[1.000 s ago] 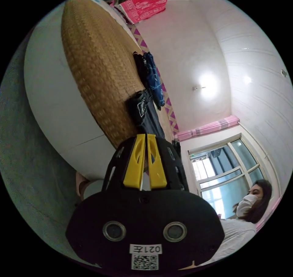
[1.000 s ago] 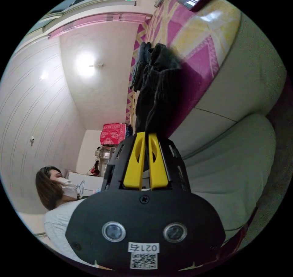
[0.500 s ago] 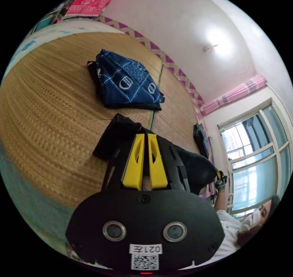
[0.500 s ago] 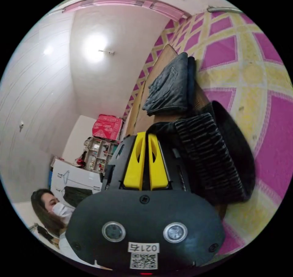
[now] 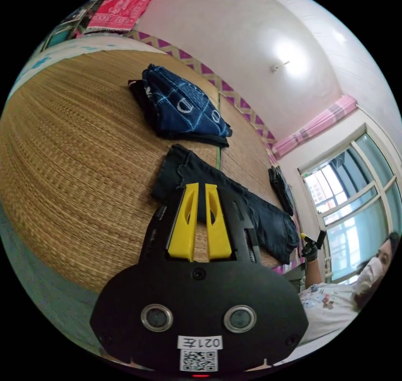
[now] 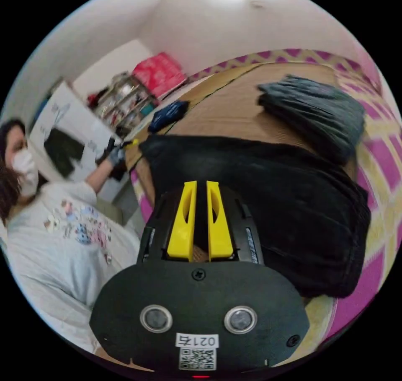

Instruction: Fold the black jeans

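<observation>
Black jeans (image 5: 234, 196) lie stretched flat along the woven mat (image 5: 75, 154) on the bed, left gripper (image 5: 197, 188) and right gripper (image 6: 200, 186) each at an end, jaws nearly closed, whether pinching denim I cannot tell — smooth before folding.

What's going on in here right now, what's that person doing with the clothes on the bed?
A person is folding laundry on a woven mat with a pair of tongs in each hand. The black jeans lie stretched out along the mat. The left tongs sit over one end of them and the right tongs over the other, both pairs nearly closed, though an actual pinch on the cloth is hard to confirm. A folded blue patterned garment and a folded dark grey garment already rest nearby.
</observation>
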Action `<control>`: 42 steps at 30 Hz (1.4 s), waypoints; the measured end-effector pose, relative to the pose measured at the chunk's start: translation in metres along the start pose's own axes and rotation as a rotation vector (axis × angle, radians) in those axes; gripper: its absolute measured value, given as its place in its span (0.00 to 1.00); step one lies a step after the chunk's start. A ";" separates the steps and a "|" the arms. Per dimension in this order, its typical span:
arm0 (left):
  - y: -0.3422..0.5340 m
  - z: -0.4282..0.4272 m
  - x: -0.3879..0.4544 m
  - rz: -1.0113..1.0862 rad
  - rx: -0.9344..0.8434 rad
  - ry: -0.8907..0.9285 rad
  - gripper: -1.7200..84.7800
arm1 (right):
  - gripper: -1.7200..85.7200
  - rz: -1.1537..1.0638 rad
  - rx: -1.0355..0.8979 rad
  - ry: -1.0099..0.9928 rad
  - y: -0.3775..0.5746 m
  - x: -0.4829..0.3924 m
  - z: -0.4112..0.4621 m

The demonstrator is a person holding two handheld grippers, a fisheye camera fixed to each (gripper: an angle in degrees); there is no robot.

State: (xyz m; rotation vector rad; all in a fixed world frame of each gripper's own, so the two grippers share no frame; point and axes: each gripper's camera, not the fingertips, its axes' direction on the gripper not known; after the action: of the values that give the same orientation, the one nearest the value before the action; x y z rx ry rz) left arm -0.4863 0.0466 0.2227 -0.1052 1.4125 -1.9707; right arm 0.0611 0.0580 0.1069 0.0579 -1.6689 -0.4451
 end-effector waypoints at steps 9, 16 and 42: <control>-0.004 0.081 -0.015 0.021 -0.092 -0.150 0.01 | 0.07 -0.142 -0.221 0.212 0.010 -0.061 0.116; 0.029 0.056 -0.039 -0.130 0.104 -0.025 0.05 | 0.10 -0.015 -0.108 0.115 0.035 -0.051 0.095; 0.090 0.160 0.200 0.224 0.123 0.013 0.07 | 0.09 0.259 0.263 -0.049 0.182 -0.010 -0.029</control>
State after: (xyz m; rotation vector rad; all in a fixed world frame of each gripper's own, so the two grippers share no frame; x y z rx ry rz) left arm -0.5217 -0.2114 0.1463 0.1169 1.2498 -1.8684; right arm 0.1305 0.2210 0.1579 0.0243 -1.7463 -0.0313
